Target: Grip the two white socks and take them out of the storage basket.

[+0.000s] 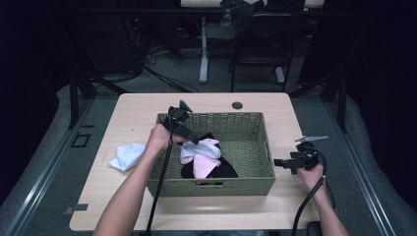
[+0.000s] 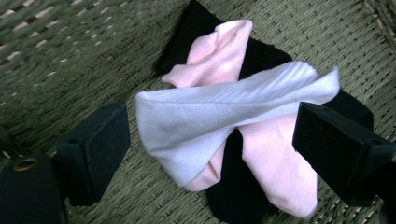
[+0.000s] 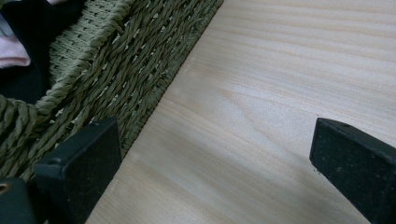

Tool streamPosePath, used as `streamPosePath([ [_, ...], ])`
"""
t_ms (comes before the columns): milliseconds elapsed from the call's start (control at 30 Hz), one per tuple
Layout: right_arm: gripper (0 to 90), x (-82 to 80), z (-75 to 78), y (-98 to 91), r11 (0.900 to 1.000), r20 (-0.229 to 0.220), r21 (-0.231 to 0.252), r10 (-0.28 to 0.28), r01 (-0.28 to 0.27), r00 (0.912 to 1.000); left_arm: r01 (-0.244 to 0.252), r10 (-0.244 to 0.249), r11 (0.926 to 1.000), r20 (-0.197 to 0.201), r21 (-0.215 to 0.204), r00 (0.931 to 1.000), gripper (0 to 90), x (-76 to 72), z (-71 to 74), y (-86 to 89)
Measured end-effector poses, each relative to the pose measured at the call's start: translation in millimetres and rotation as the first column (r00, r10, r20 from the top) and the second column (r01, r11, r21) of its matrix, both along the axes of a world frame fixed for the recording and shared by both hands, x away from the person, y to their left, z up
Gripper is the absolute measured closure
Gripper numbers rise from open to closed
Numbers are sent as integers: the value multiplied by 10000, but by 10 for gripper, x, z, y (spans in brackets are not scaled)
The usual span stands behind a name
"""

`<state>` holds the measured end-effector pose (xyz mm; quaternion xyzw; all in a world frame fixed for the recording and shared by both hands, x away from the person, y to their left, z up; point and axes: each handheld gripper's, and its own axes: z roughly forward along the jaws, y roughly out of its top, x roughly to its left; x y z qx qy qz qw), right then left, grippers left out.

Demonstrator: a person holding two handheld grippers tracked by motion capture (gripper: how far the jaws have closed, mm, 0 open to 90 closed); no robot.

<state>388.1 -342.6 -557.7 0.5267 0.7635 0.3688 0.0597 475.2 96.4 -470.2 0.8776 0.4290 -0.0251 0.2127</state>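
White sock [image 2: 224, 116] lies between open left tongs [image 2: 210, 140].

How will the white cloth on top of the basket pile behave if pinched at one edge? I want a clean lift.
The white cloth looks thin and folded over, so it will probably droop and unfold. It seems light. It drapes over the pink cloth, which might drag along.

I can read no text, label, brand, number or sign anywhere in my views: nothing on the basket [image 1: 216, 187], the socks [image 2: 219, 112] or the table [image 1: 275, 105].
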Motion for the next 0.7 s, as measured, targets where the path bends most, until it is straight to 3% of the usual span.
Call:
streamPosePath([
  [133,18,-2,3,-2,10000,-14,-36,-6,6,10000,41,-39,9999,-166,120,9999,87,29,-70,-28],
  [333,18,1,2,4,10000,-45,-28,34,-34,10000,61,-49,9985,-225,551,9997,172,44,-160,-107],
  [467,18,1,1,1,10000,-59,-45,33,-33,10000,73,-54,9978,-302,653,9995,255,50,-204,-141],
  [633,19,5,-5,10,10000,-85,8,39,-39,10000,-107,136,9949,-281,1002,9995,451,70,-265,-177],
  [700,18,2,-3,12,10000,-71,-12,-13,13,10000,-152,180,9952,-281,966,9994,472,72,-266,-176],
])
